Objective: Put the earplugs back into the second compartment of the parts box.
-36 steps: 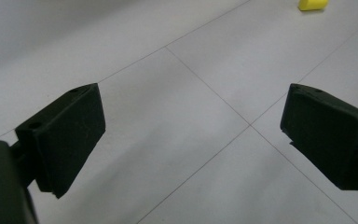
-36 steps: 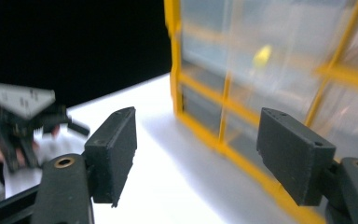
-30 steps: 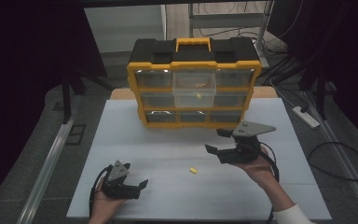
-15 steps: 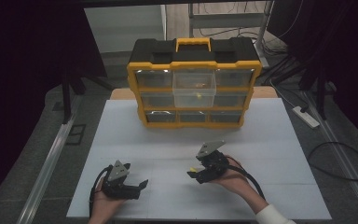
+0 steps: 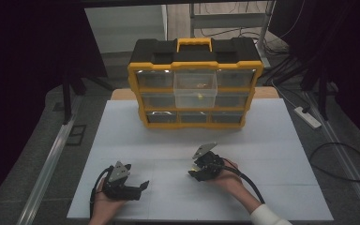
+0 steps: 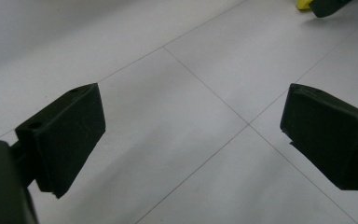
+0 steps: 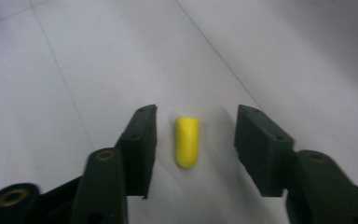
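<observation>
Right gripper (image 7: 193, 133): jaws parted, one on each side of a small yellow piece (image 7: 187, 141); neither touches it.
Yellow piece: lies flat on the white table (image 5: 122, 136), front centre.
Left gripper (image 5: 132, 189): jaws spread wide, nothing between them, low over the table at front left.
Left gripper view: the yellow piece (image 6: 303, 4) and the other gripper's tip at top right.
Organizer (image 5: 196, 84): yellow and black, at the table's far edge; its top middle clear drawer (image 5: 195, 90) is pulled out.

Lab/workshop: parts organizer (image 5: 195, 89), dark curtains (image 5: 28, 56) (floor cables (image 5: 340, 161)).
</observation>
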`<action>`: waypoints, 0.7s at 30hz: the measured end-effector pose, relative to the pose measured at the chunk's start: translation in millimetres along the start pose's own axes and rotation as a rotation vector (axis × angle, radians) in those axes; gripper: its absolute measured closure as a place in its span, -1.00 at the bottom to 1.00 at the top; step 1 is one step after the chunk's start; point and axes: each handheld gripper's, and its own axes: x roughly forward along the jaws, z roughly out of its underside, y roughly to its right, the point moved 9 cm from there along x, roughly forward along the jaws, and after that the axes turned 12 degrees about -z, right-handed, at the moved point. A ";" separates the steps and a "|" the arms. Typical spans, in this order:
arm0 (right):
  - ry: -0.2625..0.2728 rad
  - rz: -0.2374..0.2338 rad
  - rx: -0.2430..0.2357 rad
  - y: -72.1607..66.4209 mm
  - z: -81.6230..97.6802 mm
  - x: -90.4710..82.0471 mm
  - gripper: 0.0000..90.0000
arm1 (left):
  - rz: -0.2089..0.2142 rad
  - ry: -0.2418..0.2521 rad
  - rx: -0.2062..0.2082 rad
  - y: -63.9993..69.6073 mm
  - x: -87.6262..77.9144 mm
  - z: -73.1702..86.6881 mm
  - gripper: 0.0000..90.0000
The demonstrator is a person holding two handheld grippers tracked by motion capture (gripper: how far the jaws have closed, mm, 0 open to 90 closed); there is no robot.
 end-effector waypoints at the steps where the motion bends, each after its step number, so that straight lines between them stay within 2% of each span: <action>1: 0.001 -0.005 -0.005 -0.5 -0.2 -0.4 0.57 | 0.000 0.000 0.001 0.1 0.1 0.0 -0.85; 2: 0.001 -0.005 -0.005 -0.5 -0.2 -0.4 0.57 | 0.000 0.000 0.001 0.1 0.1 0.0 -0.85; 3: -0.003 -0.029 -0.018 -4.0 -0.2 -0.7 0.78 | 0.001 0.000 0.000 0.1 0.0 -0.1 -0.85; 5: -0.007 -0.033 -0.028 -6.2 -1.1 -2.7 0.80 | 0.000 0.001 0.000 0.1 -0.2 -0.2 -0.85; 7: 0.026 -0.030 -0.026 -6.4 -5.3 -9.6 0.80 | 0.000 0.002 0.000 -0.1 -0.4 -0.4 -0.85; 12: 0.206 -0.034 -0.014 -7.4 -22.2 -49.1 0.80 | 0.003 0.006 0.001 0.0 -0.8 -1.0 -0.85; 13: 0.264 -0.036 -0.004 -7.5 -26.6 -62.3 0.80 | 0.003 0.007 0.001 0.1 -0.9 -1.2 -0.85; 17: 0.425 -0.015 0.005 -7.0 -40.2 -109.0 0.80 | 0.005 0.010 0.002 0.9 -0.3 -2.4 -0.85; 19: 0.494 -0.007 0.004 -8.3 -47.7 -130.0 0.80 | 0.009 0.007 0.002 1.7 0.0 -2.7 -0.85; 21: 0.536 0.007 -0.007 -9.6 -54.5 -146.7 0.80 | 0.009 0.007 0.003 1.9 0.2 -2.9 -0.85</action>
